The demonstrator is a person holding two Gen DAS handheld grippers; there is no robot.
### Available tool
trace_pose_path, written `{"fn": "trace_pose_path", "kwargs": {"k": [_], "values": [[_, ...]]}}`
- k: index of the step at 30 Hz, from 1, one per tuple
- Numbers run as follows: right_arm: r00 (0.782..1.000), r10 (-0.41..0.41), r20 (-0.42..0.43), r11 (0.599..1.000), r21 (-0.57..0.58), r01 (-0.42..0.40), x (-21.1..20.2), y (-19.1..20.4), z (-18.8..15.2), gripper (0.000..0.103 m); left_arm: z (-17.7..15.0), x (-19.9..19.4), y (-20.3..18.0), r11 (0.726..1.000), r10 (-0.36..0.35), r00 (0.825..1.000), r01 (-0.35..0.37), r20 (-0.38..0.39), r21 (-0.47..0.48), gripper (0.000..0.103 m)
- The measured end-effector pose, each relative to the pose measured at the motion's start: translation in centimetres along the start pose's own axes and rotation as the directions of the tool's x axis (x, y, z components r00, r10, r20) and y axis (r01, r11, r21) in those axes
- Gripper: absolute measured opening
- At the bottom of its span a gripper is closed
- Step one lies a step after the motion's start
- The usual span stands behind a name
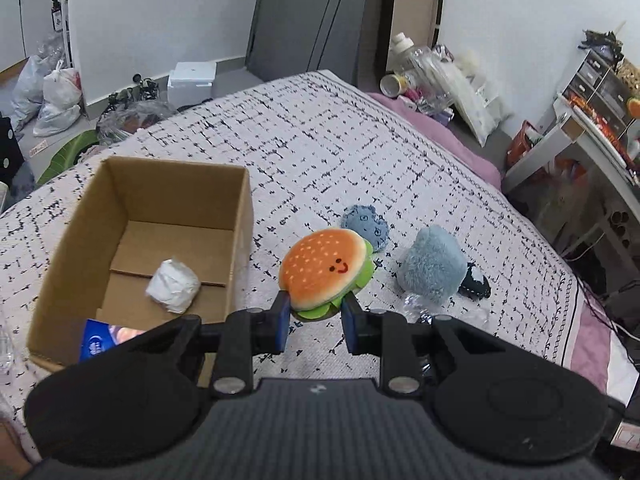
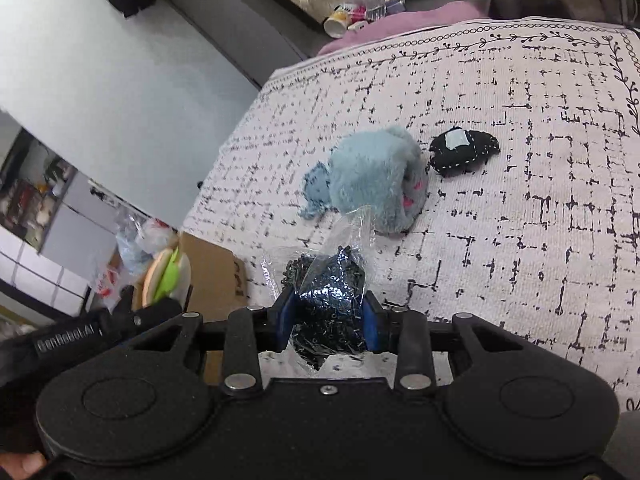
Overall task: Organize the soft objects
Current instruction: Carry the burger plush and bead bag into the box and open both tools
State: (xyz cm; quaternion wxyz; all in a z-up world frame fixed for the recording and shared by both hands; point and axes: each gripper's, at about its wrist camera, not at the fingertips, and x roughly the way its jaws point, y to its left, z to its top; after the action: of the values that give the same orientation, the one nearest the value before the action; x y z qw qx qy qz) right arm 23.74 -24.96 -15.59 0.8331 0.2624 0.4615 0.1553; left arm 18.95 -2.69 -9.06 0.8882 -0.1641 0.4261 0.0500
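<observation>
- Both claws first: left gripper (image 1: 316, 312) is clamped on the bottom edge of a burger plushie (image 1: 326, 274), blue pads pinching the green lettuce layer, and the toy hangs above the bedspread just right of the box.
- Right gripper (image 2: 328, 320) has its jaws squeezed onto a clear plastic bag of tiny black bits (image 2: 330, 304); the bag bulges between the pads and its crinkly top sticks up in front.
- Biggest thing in the room is the bed, covered with a white bedspread (image 1: 360, 152) with a black broken-grid print and a vine border along the edge.
- Cardboard box (image 1: 96, 208) sits open on the bedspread, left of the burger. Inside it there's a white wadded bundle (image 1: 174, 286) on the floor flaps and a blue packet (image 1: 96, 344) in the near corner.
- Fluffy light-blue plush (image 2: 372, 176) lies on the bedspread well ahead of the right gripper, with pink spots showing on its underside.
- Flat blue felt toy (image 1: 366, 224) lies touching the fluffy one's far side, partly hidden behind the burger from the left camera.
- Small black stitched pouch (image 2: 464, 152) with a pale patch lies just beside the fluffy plush, on the side away from the box.
- Clutter of bottles and bags (image 1: 432, 76) is piled past the far end of the bed.
</observation>
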Motion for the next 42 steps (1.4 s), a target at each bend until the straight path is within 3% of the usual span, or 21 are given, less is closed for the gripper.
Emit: {"fn": "trace_pose_path", "kwargs": {"k": [19,42], "values": [[0.996,0.029,0.09,0.995,-0.095,-0.02,-4.5,5.6,-0.9,0.034,0.3,-5.3,3.5,0.997,-0.02,0.996,0.026,0.086,-0.069,0.026],[0.991,0.058,0.117,0.982,-0.184,-0.036,-2.6,12.0,-1.7,0.034,0.7,-5.7,10.0,0.981,-0.041,0.994,0.06,0.105,-0.186,0.026]]}}
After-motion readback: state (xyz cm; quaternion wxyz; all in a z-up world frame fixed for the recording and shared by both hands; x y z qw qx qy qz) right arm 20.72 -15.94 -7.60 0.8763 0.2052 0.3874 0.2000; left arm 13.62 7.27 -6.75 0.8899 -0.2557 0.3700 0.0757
